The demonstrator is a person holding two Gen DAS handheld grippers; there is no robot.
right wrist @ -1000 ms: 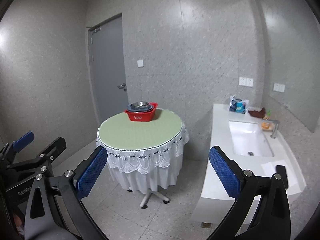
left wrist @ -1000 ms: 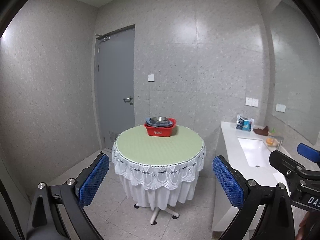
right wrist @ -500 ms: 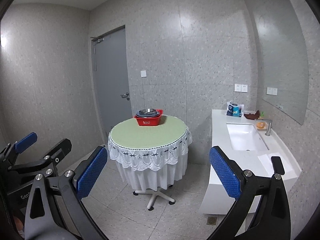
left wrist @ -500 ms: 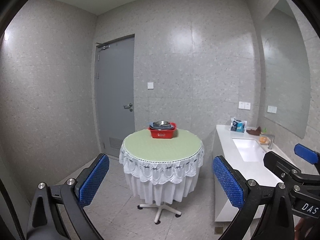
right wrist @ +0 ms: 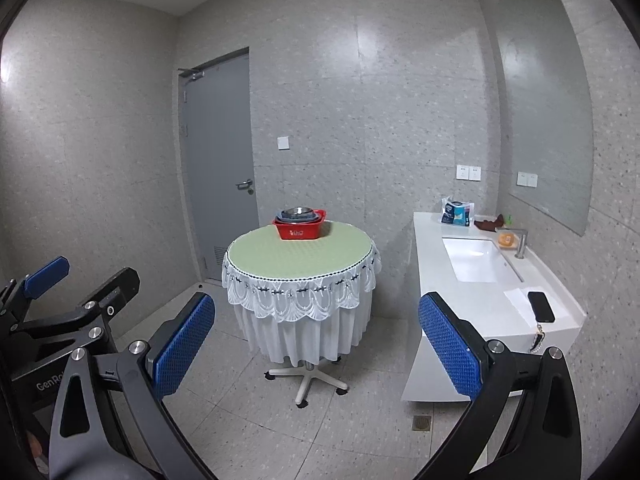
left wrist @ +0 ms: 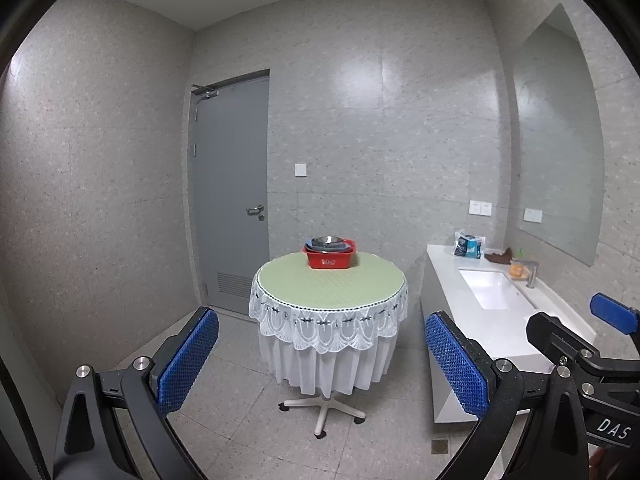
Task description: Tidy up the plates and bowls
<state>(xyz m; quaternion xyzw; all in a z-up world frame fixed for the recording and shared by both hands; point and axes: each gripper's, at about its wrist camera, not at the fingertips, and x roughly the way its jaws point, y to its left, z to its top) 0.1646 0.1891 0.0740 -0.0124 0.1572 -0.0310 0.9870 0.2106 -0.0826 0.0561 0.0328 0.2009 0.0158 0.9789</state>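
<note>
I hold both grippers, left (left wrist: 322, 360) and right (right wrist: 316, 344), fingers spread and empty, well back from the round desk (left wrist: 320, 284). The red basin (left wrist: 330, 259) of stacked bowls (left wrist: 328, 241) sits at its far edge; bare floor (right wrist: 256, 412) lies between.

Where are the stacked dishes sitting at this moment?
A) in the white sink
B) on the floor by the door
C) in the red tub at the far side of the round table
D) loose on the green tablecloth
C: the dishes sit stacked inside the red tub at the far side of the round table, and both grippers are open, far from it.
</note>
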